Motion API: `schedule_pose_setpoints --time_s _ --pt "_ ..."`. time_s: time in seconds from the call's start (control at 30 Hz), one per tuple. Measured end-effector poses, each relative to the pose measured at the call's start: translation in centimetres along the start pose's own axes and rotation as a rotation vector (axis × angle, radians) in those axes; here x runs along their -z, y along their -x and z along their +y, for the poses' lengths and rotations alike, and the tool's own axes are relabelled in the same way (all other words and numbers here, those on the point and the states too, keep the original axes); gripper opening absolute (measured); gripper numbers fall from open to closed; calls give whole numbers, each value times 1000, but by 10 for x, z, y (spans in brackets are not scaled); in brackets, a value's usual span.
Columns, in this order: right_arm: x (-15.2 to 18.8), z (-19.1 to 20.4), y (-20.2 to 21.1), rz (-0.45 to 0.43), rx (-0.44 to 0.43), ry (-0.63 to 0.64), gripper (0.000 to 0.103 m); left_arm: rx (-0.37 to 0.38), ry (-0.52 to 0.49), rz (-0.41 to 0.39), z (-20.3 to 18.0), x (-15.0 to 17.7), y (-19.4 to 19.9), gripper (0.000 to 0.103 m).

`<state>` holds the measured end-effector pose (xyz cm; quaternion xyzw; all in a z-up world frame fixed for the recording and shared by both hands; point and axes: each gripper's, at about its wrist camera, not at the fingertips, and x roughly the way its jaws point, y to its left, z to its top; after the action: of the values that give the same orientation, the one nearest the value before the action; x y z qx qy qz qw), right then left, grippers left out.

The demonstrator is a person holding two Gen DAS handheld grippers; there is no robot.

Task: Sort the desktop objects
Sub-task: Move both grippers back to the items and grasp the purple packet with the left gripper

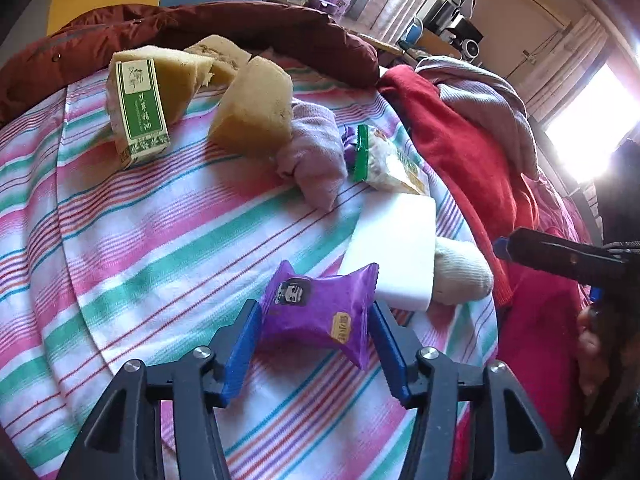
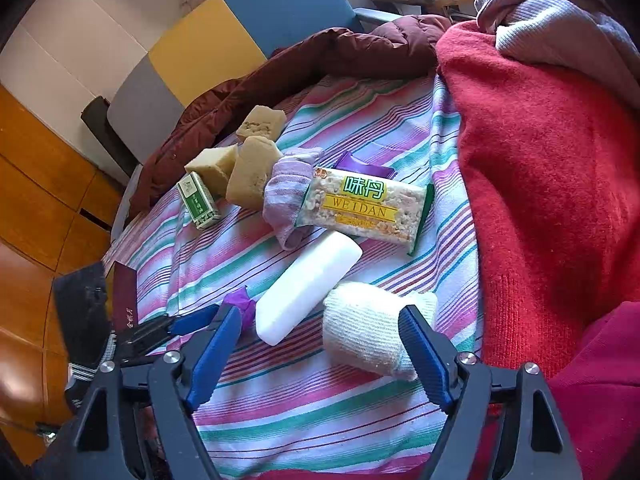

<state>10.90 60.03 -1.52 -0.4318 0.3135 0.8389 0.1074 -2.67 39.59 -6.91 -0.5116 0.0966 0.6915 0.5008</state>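
My left gripper (image 1: 316, 320) is shut on a purple snack packet (image 1: 320, 312), its blue pads against both sides; a corner of the packet shows in the right wrist view (image 2: 240, 304). My right gripper (image 2: 320, 328) is open just above a rolled white sock (image 2: 368, 328), which lies between its fingers untouched. A white block (image 2: 308, 288) lies to the sock's left. Farther back lie a WEIDAN snack bar (image 2: 364, 208), a lilac sock (image 2: 284, 196), three tan sponges (image 2: 252, 172) and a green box (image 2: 198, 200).
Everything lies on a striped cloth (image 2: 320, 400). A red sweater (image 2: 540, 160) and a grey garment (image 2: 560, 28) pile up on the right. A maroon jacket (image 2: 300, 68) runs along the far edge. A second purple packet (image 2: 364, 166) lies behind the snack bar.
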Motion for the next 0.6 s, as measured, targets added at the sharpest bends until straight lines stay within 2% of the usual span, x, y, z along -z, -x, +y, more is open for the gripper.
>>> schedule_pose_setpoints --time_s 0.2,0.33,0.43,0.53,0.57,0.6 --pt "0 1 -1 6 2 3 83 -51 -53 -7 -8 -1 -7 61" --pt "0 1 0 2 2 -4 83 -50 -55 -9 -8 -4 -11 60" --pt "-1 -1 1 -2 -1 -12 83 -61 -64 -20 -6 -3 -10 53" --pt "-1 -2 1 -5 3 -16 83 -42 -39 -42 0 -1 -5 48" --pt "-2 -2 1 -8 5 -18 83 -33 -26 -50 2 -1 -2 41" --pt "-2 -2 2 -12 7 -20 83 -24 -17 -51 3 0 1 40"
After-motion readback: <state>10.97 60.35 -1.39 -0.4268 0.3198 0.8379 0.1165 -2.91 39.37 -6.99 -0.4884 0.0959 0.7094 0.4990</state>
